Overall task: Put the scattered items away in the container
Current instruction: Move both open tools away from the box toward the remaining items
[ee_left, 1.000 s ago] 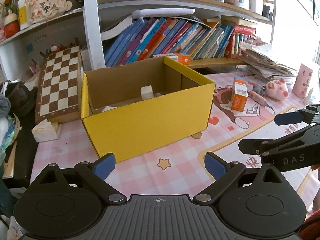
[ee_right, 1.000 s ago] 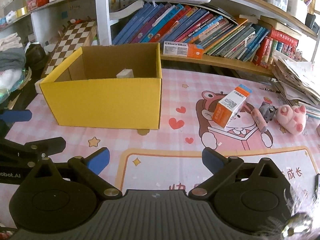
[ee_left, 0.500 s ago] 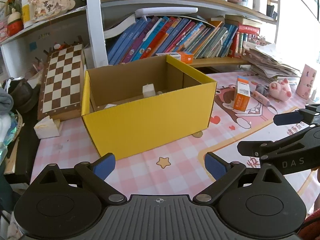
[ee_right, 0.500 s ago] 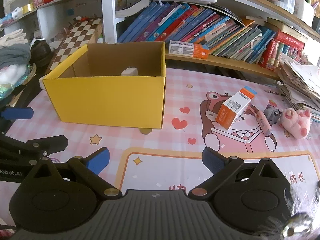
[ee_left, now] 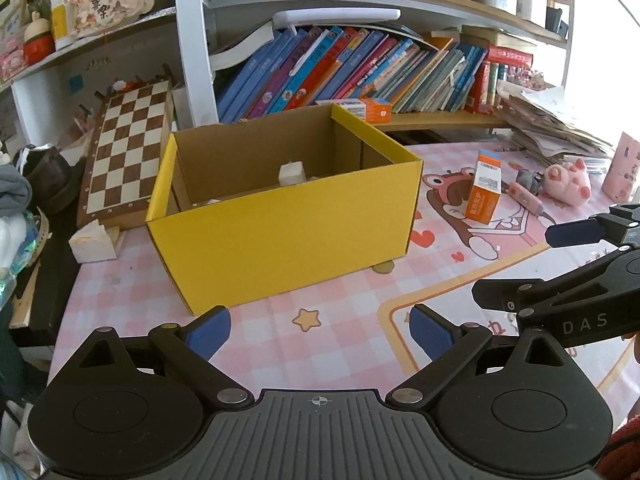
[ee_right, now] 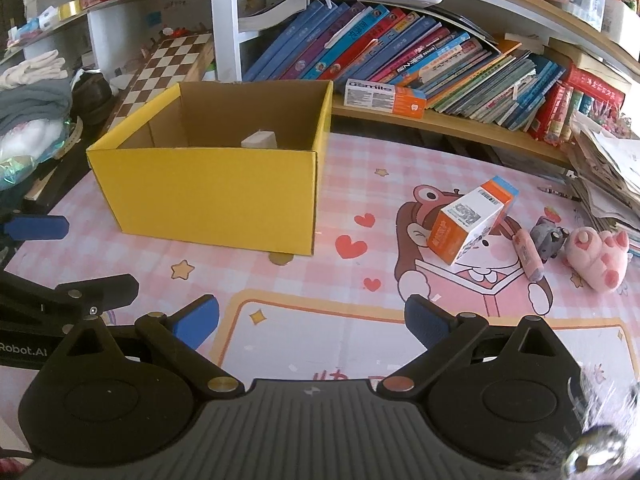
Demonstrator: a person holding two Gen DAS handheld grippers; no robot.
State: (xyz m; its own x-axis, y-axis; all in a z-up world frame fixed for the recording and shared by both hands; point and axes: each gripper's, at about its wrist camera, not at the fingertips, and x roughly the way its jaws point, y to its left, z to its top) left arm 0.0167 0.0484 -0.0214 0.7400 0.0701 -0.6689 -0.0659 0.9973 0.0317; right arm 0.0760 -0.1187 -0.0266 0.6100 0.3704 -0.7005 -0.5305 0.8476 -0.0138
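Note:
An open yellow cardboard box [ee_left: 288, 232] [ee_right: 208, 192] stands on the pink mat with a small white block [ee_left: 291, 173] [ee_right: 259, 140] inside. To its right lie an orange and white carton [ee_left: 483, 194] [ee_right: 468, 222], a pink marker [ee_left: 525, 197] [ee_right: 529, 254], a small grey toy [ee_left: 529, 179] [ee_right: 550, 236] and a pink plush pig [ee_left: 568, 179] [ee_right: 600, 258]. My left gripper [ee_left: 320, 330] is open and empty in front of the box. My right gripper [ee_right: 312, 322] is open and empty, low over the mat, short of the carton.
A coin [ee_right: 281, 258] lies at the box's front right corner. A chessboard [ee_left: 124, 148] leans at the back left, with a white tissue-like lump [ee_left: 90, 242] below it. Bookshelves [ee_right: 400, 64] run along the back. A paper stack [ee_right: 608, 168] sits at the right.
Both grippers have drifted slightly; the views shifted a little, with the box and items sitting slightly lower and nearer. Nothing was taken hold of.

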